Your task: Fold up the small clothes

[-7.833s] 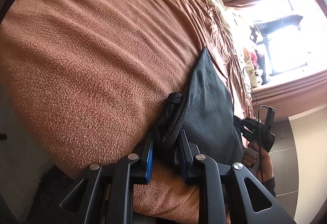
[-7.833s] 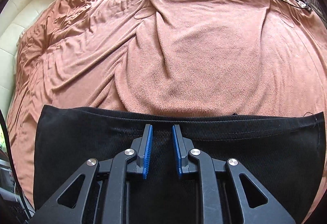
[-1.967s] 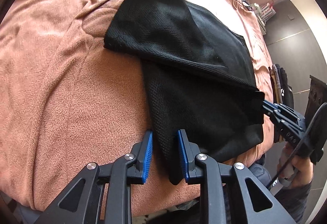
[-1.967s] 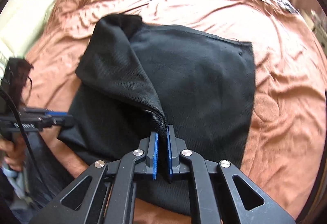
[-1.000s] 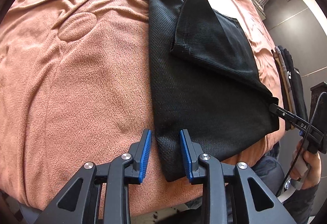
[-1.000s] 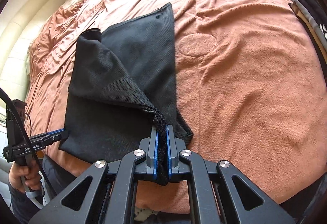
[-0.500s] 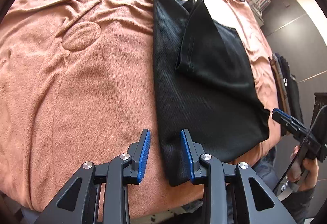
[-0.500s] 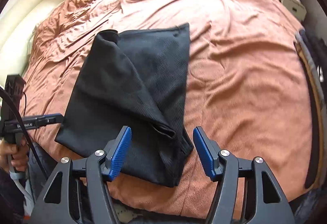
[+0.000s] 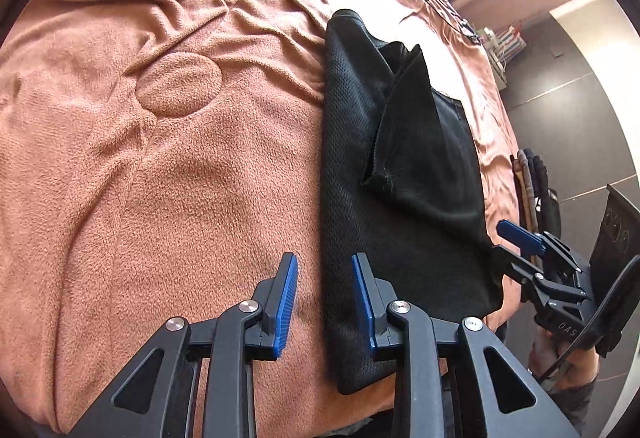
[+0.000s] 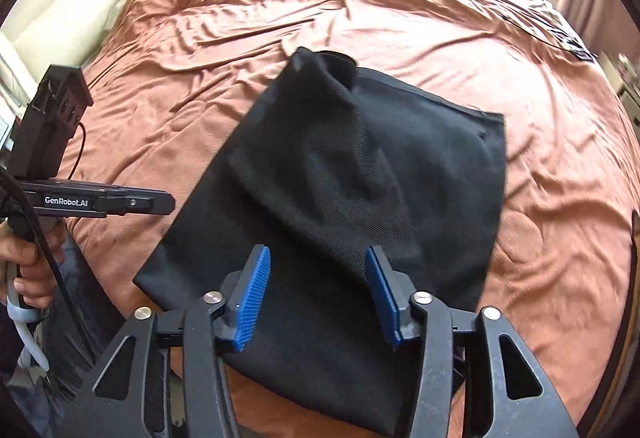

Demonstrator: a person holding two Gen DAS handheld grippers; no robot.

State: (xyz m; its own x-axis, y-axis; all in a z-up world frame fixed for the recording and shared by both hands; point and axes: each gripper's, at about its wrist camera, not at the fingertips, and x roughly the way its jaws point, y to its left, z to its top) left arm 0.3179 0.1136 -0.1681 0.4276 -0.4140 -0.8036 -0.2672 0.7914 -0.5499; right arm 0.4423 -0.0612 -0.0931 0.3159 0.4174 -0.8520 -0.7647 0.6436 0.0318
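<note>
we have black shorts folded on the bed's brown blanket, lying flat near the blanket's near edge. one panel is flipped over the rest, its loose corner sitting roughly mid-garment.

left tongs: jaws part open and closing, blue pads clear of the cloth. the shorts' left edge runs between the pads as seen from this camera, but nothing is pinched; the left pad is over bare blanket, the right pad over the fabric's edge strip. whether the tips touch the cloth we cannot tell. a round dent in the blanket sits ahead and left of these tongs.

right tongs: jaws wider than the left pair, also closing, nothing gripped. the shorts fill the view ahead of and under them, with the folded panel's diagonal crease running from the far top corner down toward the gap. this frame is blurred.

from the right camera the left tongs show side-on at far left, tip just short of the shorts' left edge, held by a hand. from the left camera the right tongs sit at the shorts' right edge, near corner, one blue pad showing, cable trailing behind.

a stack of dark folded items lies beyond the right tongs, off the blanket edge.
</note>
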